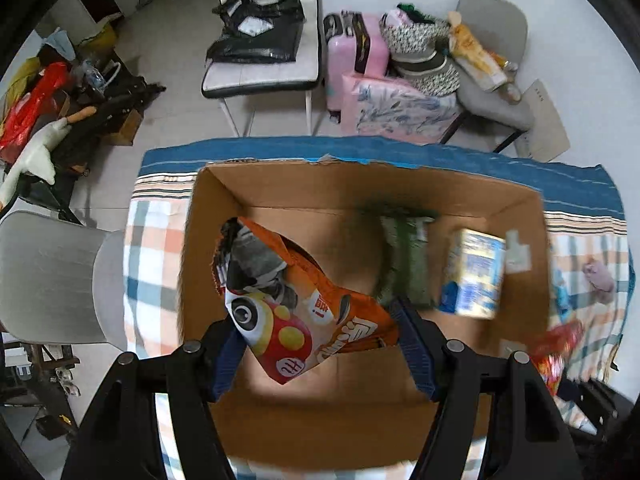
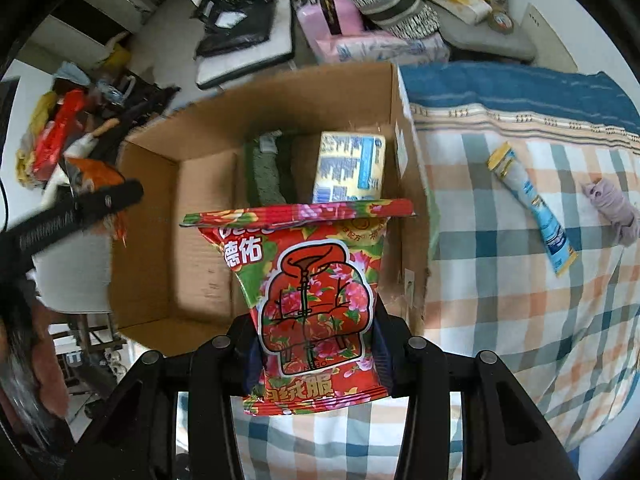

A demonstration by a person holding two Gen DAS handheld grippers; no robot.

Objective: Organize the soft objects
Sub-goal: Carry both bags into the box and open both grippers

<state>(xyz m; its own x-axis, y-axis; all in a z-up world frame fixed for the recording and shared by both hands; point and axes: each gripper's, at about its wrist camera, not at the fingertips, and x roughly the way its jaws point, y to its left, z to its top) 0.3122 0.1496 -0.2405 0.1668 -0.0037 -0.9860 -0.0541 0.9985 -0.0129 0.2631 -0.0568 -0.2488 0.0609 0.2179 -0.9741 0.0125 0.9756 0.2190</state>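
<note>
Cloth of orange, teal and white checks with a blue border [image 2: 520,300] covered the table and carried a large open brown cardboard box [image 1: 224,248]. Inside the box, against the far right side, stood a green and grey folded soft bundle [image 1: 404,264] and, just beside it, a yellow and blue wrapped pack [image 1: 476,272]. Left gripper [image 1: 316,344] was clamped on a crinkled orange snack bag printed with a big-eyed cartoon face [image 1: 296,300], holding it tilted above the box's left half. Right gripper [image 2: 320,356] was closed on the lower part of a red floral-print packet showing a padded jacket [image 2: 316,300], upright, at the box's near rim. On the cloth to the right of the box lay a long blue and yellow sachet [image 2: 532,208] and, near it, a small crumpled mauve fabric piece [image 2: 612,208].
</note>
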